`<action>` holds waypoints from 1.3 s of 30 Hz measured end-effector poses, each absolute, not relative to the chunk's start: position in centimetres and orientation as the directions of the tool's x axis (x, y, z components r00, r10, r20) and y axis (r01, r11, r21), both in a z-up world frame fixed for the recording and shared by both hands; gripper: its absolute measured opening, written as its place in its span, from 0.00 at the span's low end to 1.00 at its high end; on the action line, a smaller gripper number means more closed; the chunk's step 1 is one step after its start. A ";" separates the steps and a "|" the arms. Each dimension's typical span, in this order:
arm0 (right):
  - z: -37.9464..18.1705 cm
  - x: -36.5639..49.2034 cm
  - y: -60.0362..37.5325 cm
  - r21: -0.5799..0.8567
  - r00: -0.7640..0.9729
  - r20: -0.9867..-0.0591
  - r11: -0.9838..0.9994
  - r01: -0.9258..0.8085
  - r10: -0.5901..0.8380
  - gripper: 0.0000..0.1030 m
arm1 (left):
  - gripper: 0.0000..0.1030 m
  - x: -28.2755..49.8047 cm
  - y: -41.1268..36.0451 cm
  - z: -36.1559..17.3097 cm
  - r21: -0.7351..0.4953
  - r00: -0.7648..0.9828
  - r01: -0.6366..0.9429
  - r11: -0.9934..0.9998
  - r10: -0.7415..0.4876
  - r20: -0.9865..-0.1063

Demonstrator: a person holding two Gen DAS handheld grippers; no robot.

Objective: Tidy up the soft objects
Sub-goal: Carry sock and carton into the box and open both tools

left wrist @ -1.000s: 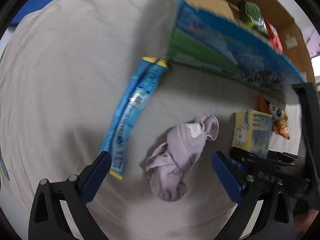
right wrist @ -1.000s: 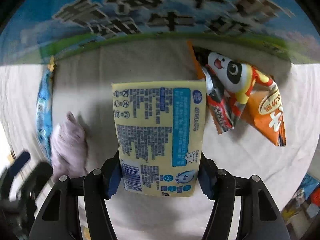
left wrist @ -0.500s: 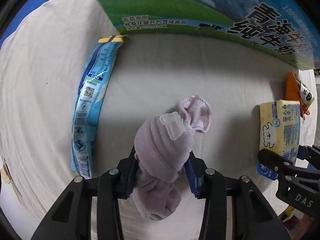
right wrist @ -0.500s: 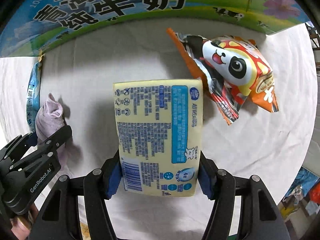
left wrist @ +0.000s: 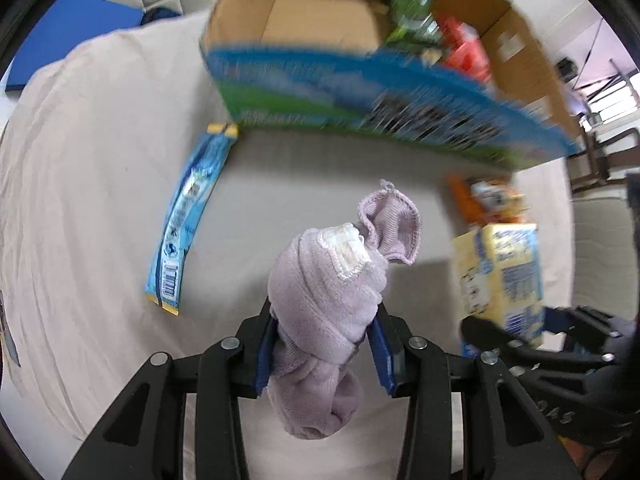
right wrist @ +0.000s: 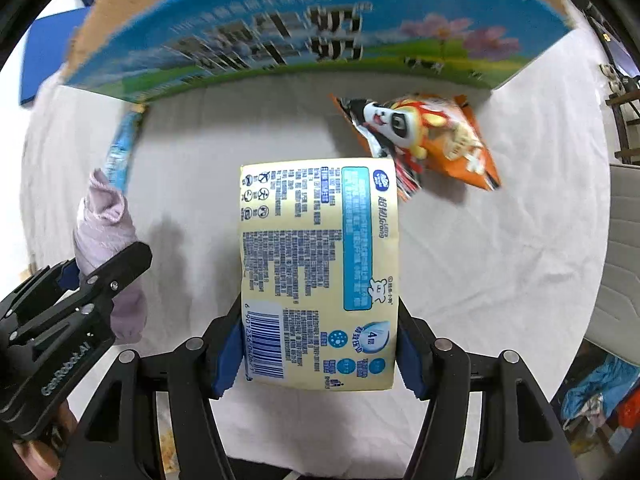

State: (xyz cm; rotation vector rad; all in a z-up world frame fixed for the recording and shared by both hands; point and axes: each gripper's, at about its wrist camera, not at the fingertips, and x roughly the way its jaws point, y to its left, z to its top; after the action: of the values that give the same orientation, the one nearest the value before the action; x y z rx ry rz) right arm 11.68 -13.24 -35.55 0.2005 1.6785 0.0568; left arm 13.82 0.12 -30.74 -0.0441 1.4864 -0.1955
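Left wrist view: the left tool [left wrist: 326, 348], just closed, clamps the lilac sock bundle [left wrist: 324, 300]; at 3 o'clock, the right tool [right wrist: 320, 344] clamps a yellow tissue pack [right wrist: 320, 264]; both hang above the bench [right wrist: 500, 264].

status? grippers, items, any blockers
Left gripper clamped on lilac sock bundle, right gripper on yellow tissue pack. Both held off the cloth. Open cardboard box ahead, path clear.
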 end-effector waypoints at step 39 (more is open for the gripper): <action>-34.7 30.5 -21.9 -0.007 0.002 -1.000 0.985 0.171 -0.008 0.64 | 0.37 44.1 -3.4 -33.8 -0.220 -0.010 0.054 0.974 -0.220 -0.976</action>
State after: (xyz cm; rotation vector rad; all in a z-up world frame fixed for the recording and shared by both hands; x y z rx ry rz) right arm 30.48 -21.94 -34.72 0.1291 1.5642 -0.1409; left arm 44.14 -3.40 -33.84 -0.1305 1.5668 -0.2175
